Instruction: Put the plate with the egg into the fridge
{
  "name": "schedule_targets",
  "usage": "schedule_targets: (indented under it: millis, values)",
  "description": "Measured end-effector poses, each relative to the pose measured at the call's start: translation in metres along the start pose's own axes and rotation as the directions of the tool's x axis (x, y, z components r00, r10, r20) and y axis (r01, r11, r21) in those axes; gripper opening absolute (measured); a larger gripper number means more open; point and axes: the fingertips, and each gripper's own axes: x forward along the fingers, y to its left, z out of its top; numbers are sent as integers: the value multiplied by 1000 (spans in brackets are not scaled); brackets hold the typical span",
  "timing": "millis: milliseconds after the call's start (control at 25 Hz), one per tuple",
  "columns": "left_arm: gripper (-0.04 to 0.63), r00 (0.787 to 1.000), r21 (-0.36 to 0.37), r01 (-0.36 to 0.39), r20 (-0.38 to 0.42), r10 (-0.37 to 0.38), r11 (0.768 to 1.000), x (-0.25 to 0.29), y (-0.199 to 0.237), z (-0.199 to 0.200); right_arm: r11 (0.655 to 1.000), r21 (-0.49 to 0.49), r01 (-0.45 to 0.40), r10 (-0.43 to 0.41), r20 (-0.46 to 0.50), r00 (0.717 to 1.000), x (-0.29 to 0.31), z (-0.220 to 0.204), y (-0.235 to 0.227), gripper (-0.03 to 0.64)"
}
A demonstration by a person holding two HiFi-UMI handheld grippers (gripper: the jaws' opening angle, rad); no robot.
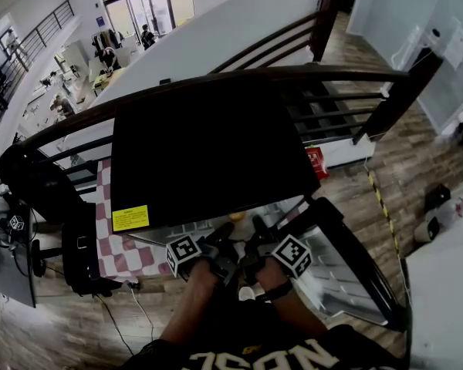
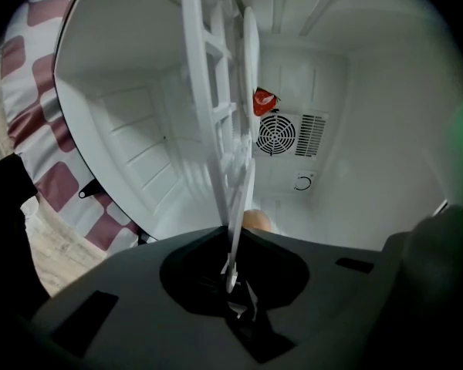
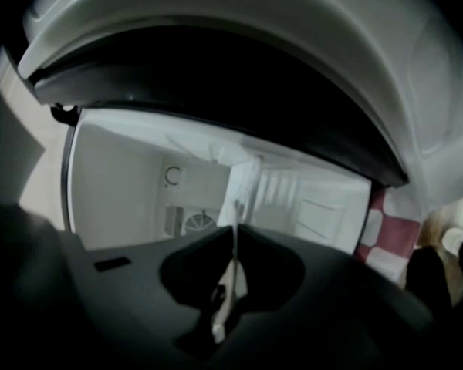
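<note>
Plate [image 2: 250, 91] gripped from two sides at once, at the mouth of a small black fridge [image 1: 208, 145]. Nearest the viewer, the left gripper [image 2: 233, 260] has its jaws pressed together on the plate's thin white rim. The right gripper [image 3: 233, 245] pinches the rim the same way, with no gap to spare. Two grips likely serve to keep the plate level, so that the egg [image 2: 256, 221] does not roll. In the head view the grippers sit close together below the fridge's front edge. The open fridge door [image 1: 347, 260] swings out to the right, and a red-and-white checked cloth [image 1: 119, 253] shows at the fridge's left.

The left gripper view is rolled on its side, so the plate appears as a narrow upright sliver rising from the jaws. The tan egg sits on the plate just beyond the left gripper's jaws, near the rim that gripper holds. Along the plate's other face runs a white slatted shelf [image 2: 208, 91], very close; whether the two touch cannot be told. The plate seems to reach past the shelf's front edge into the white cavity. By that reading the placing is nearly done, with only setting down and letting go left.

Farthest back, on the rear wall, are a round fan grille [image 2: 278, 133] and a small red item [image 2: 264, 100] just beside it.
</note>
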Motion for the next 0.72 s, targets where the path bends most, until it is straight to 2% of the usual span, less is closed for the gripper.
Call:
schedule_targets:
  millis: [200, 480, 640, 720]
  values:
    - [40, 1000, -16, -4, -11, 4, 1000, 0, -4, -2, 1000, -6, 4, -4, 11, 1000, 1, 0, 1, 37]
    - [41, 1000, -2, 6, -3, -6, 1000, 1, 1, 1, 1000, 11, -7, 7, 21, 1000, 2, 1, -2, 37]
    - [41, 1000, 0, 30, 5, -30, 1000, 1, 0, 1, 997, 6, -72, 72, 26, 997, 0, 2, 5, 39]
    - [66, 999, 12, 46, 2, -46, 999, -1, -4, 0, 992, -25, -121, 121, 26, 992, -1, 1, 13, 91]
